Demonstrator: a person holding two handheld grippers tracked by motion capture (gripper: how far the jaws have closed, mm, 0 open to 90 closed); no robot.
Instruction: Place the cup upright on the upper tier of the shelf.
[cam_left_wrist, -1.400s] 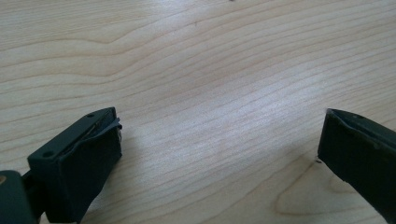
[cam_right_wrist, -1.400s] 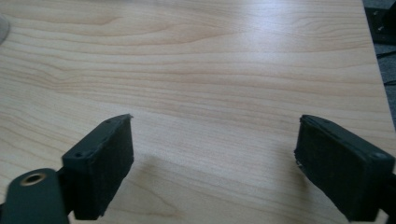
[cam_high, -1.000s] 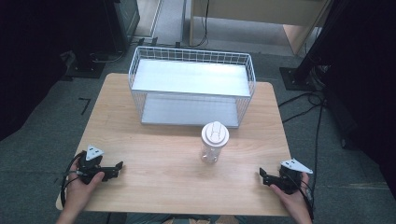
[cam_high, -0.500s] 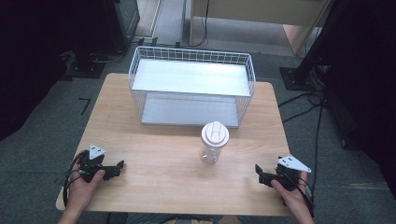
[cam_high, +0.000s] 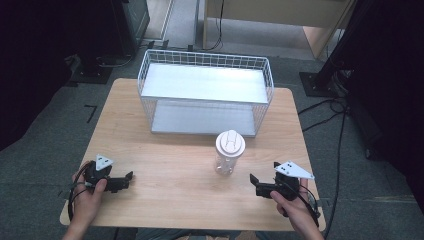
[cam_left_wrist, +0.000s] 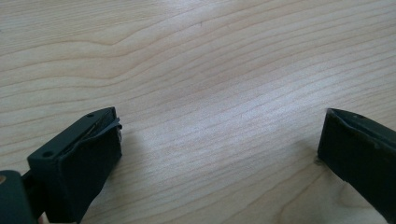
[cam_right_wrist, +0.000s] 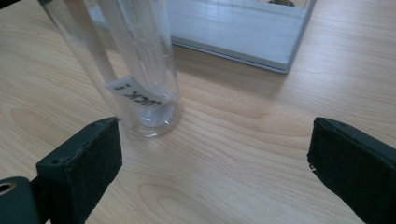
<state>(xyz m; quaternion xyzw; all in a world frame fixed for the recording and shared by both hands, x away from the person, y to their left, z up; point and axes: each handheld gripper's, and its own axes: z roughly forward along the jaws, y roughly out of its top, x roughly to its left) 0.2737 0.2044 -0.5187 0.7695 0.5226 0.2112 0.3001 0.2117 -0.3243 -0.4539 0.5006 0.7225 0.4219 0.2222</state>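
Clear bottle (cam_high: 229, 157) with white lid (cam_high: 230, 142), upright mid-table, just in front of wire basket (cam_high: 206, 92), apart from it. Looks empty: likely light, easy to tip if nudged high. Wall stiff but smooth plastic, probably slippery; label strip low on the wall seen in right gripper view (cam_right_wrist: 135, 91). Best taken across the round body at mid-height, below the lid, pads square to the wall. Right gripper (cam_high: 257, 184) near the bottle, to its right, aimed at it, jaws just been opening and now spread wide, nothing between. Left gripper (cam_high: 127, 179) well apart at table (cam_high: 165, 200) front left, jaws spread, empty.
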